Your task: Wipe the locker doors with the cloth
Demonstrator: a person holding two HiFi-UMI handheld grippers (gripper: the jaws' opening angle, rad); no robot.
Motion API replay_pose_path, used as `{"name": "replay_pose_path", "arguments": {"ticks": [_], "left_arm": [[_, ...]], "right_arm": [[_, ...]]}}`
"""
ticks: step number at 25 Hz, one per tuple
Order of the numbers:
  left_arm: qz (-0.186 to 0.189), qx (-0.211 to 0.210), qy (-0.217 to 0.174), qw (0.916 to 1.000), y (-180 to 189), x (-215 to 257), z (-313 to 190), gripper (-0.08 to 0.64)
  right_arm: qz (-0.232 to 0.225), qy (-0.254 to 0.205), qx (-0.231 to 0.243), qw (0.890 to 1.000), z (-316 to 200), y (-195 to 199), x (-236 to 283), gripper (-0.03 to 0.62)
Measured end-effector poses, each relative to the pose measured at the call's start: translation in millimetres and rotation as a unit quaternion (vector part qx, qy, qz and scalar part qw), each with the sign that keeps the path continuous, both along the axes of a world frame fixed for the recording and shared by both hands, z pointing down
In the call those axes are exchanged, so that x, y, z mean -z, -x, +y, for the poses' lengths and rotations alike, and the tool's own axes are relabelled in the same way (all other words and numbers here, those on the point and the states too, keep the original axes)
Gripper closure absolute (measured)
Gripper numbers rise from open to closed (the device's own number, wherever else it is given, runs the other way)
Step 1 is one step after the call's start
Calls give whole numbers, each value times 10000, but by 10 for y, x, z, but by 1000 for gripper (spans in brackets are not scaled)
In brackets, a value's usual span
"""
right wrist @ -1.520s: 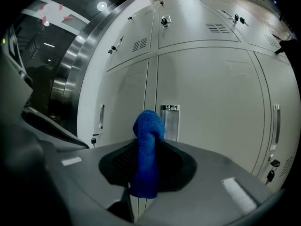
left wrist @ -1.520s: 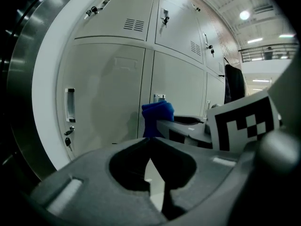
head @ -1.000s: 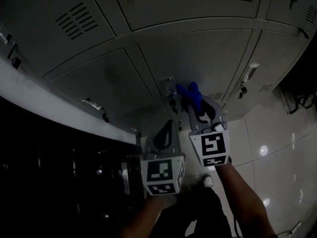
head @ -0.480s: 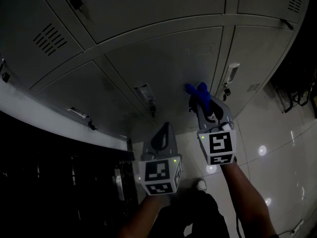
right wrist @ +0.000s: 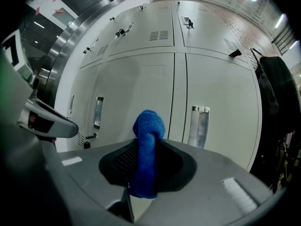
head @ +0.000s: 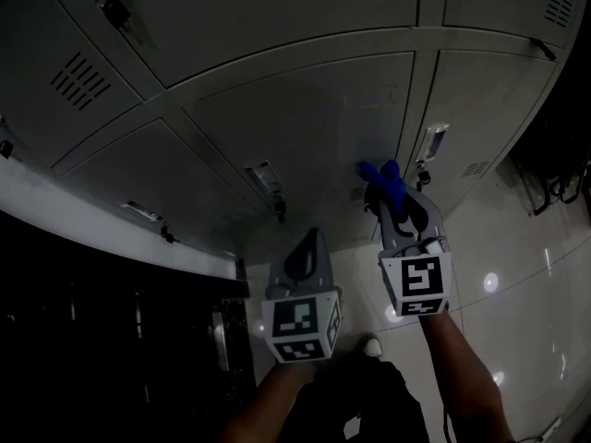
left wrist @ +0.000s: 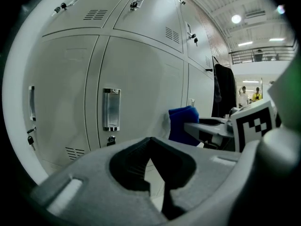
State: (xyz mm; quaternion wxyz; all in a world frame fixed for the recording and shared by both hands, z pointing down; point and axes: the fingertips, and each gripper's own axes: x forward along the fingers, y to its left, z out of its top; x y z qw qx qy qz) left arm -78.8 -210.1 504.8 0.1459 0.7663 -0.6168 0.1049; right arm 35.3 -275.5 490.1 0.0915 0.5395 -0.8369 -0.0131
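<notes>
The grey locker doors (head: pixel 305 109) fill the head view. A blue cloth (head: pixel 381 175) is clamped in my right gripper (head: pixel 388 195), which is shut on it. The cloth's end lies against the lower door near its right edge, beside a handle (head: pixel 432 143). In the right gripper view the cloth (right wrist: pixel 146 145) stands up out of the jaws before the door (right wrist: pixel 141 88). My left gripper (head: pixel 307 238) hangs lower left of the cloth, off the doors. Its jaws (left wrist: pixel 150 147) are shut with nothing in them. From there the cloth (left wrist: pixel 182 124) shows to the right.
Another door handle (head: pixel 261 175) with a key below sits left of the cloth. Glossy floor tiles (head: pixel 517 275) lie to the right, and a dark garment (left wrist: pixel 225 95) hangs beyond the lockers. A dark area (head: pixel 92 340) lies at the left. A shoe (head: pixel 371 346) shows below.
My right gripper has carried the cloth to the right across the lower door, away from the left handle and towards the door's right edge. The left gripper stayed shut and low.
</notes>
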Motion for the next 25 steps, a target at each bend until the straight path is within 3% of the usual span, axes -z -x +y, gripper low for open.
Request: {"name": "replay_pose_path", "arguments": {"ticks": [6, 15, 20, 25], "left_arm": [[-164, 236, 116, 9995, 344, -74, 131, 557], [-290, 783, 90, 9965, 1082, -331, 409, 557], [-254, 852, 68, 9960, 1230, -458, 458, 557], [-187, 722, 54, 9972, 1123, -507, 368, 557]], "right_arm": [[-334, 41, 716, 9969, 375, 737, 10, 509], [-285, 24, 1452, 9890, 612, 1782, -379, 509], [-250, 42, 1486, 9886, 600, 1954, -527, 509], [-230, 49, 1302, 9912, 522, 1777, -562, 509]]}}
